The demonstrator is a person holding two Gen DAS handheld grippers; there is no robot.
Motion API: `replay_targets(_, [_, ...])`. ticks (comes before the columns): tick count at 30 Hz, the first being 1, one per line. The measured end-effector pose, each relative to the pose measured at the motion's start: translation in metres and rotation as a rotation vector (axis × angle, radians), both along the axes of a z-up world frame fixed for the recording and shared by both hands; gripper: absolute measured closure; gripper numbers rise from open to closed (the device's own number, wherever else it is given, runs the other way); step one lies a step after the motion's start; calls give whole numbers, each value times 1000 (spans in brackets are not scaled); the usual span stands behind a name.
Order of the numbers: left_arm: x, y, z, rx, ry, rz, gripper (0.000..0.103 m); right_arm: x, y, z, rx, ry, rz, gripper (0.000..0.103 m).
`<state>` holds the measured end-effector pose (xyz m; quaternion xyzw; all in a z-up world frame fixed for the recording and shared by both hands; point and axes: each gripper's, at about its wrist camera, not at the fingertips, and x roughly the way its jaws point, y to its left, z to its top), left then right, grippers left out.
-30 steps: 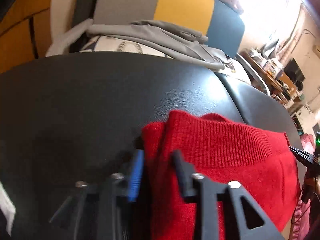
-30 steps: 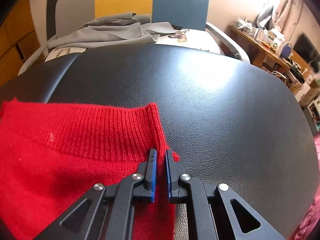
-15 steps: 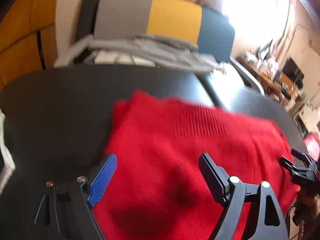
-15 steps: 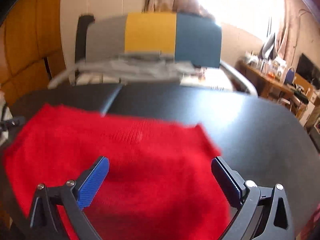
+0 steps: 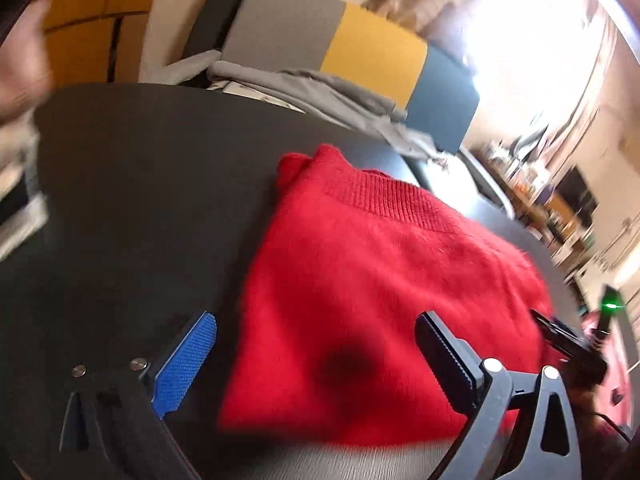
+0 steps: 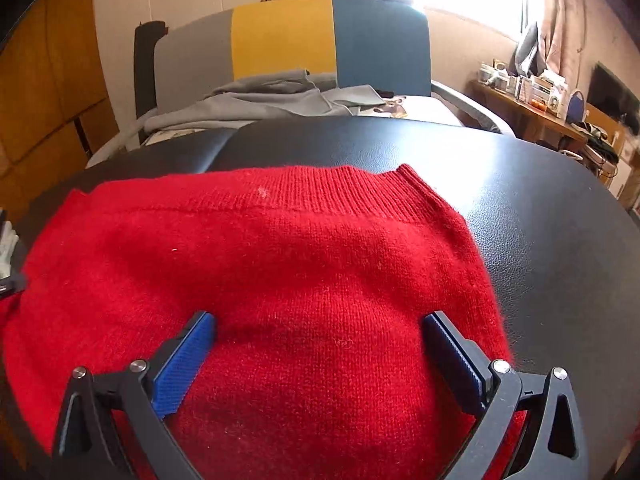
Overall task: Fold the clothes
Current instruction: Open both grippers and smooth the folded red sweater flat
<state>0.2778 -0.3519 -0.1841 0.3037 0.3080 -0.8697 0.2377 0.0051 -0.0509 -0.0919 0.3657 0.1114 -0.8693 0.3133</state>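
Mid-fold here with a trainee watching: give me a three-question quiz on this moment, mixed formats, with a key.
1. True or false: the right gripper is clamped on the red sweater.
2. The sweater lies on: A) the black padded table B) the tricolour chair C) the floor.
3. Fill in: the grey garment lies behind the table, on the ____.

Key: 1 false, its jaws stand wide with no pad pressing; the left gripper's jaws are opening too. 2 A. 3 chair.
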Motion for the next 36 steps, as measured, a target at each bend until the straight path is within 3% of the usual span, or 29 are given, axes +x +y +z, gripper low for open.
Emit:
replay_targets(5, [72, 5, -12, 77, 38, 15, 1, 0, 2, 0, -23, 1, 2, 0])
replay_targets(9, [98, 3, -17, 92, 49, 59, 1, 13, 5, 5, -12, 18, -30, 0])
replay_targets(13, [86, -9, -13, 126, 56, 75, 1, 37, 7, 13, -20, 47, -39, 0])
replay_targets(19, [32, -9, -4, 143, 41, -4, 3, 42, 7, 8, 9, 15, -30, 0])
replay_targets(20, [25, -9, -4, 152, 33, -8, 11, 41, 8, 5, 4, 7, -30, 0])
replay_targets(21, [18, -7, -5, 164, 25, -25, 31, 40, 9, 3, 4, 0, -27, 0])
replay_targets(22, [11, -5, -6, 176, 17, -41, 39, 40, 7, -1, 16, 0, -19, 0])
replay_targets(24, [9, -4, -11, 177, -5, -35, 67, 42, 6, -4, 24, 20, -1, 0])
replay_targets(26, [7, -2, -16, 177, -28, -29, 71, 42, 11, -7, -6, 26, 7, 0])
replay_targets(29, [10, -2, -22, 180, -48, -27, 91, 41, 15, -8, -34, 23, 17, 0])
replay_targets(33, [22, -5, -24, 155, -62, -52, 95, 41, 19, -9, -59, 26, 24, 0])
replay_targets(36, [23, 6, -18, 50, -144, -98, 95, 39, 19, -9, -58, 26, 30, 0])
